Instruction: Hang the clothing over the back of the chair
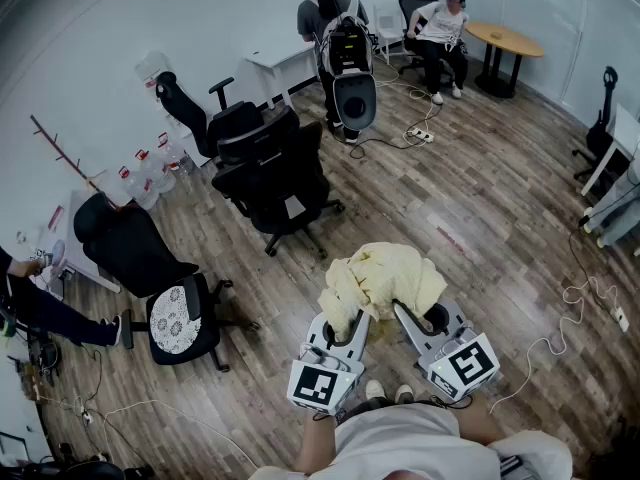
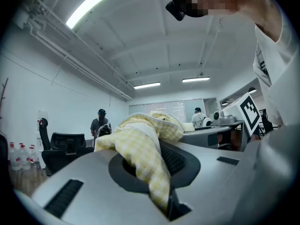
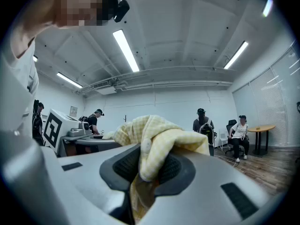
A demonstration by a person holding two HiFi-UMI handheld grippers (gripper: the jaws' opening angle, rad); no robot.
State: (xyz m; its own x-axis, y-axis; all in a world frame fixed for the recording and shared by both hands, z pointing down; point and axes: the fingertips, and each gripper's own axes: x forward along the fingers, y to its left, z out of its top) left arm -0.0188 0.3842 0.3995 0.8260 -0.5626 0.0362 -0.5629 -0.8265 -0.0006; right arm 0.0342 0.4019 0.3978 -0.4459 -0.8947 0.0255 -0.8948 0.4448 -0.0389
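Yellow checked clothing (image 1: pixel 385 276) hangs bunched, pinched by both left gripper (image 1: pixel 353 320) and right gripper (image 1: pixel 403 315) above open wood floor (image 1: pixel 450 208), black chairs (image 1: pixel 272 173) well ahead.

Bright ceiling strip lights (image 3: pixel 125 50) overhead; fisheye edges darken, close clothing (image 3: pixel 159 135) blurs.

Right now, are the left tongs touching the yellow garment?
Touching. The left gripper view shows the left tongs closed on the yellow garment, with its checked cloth pinched between the two dark pads.
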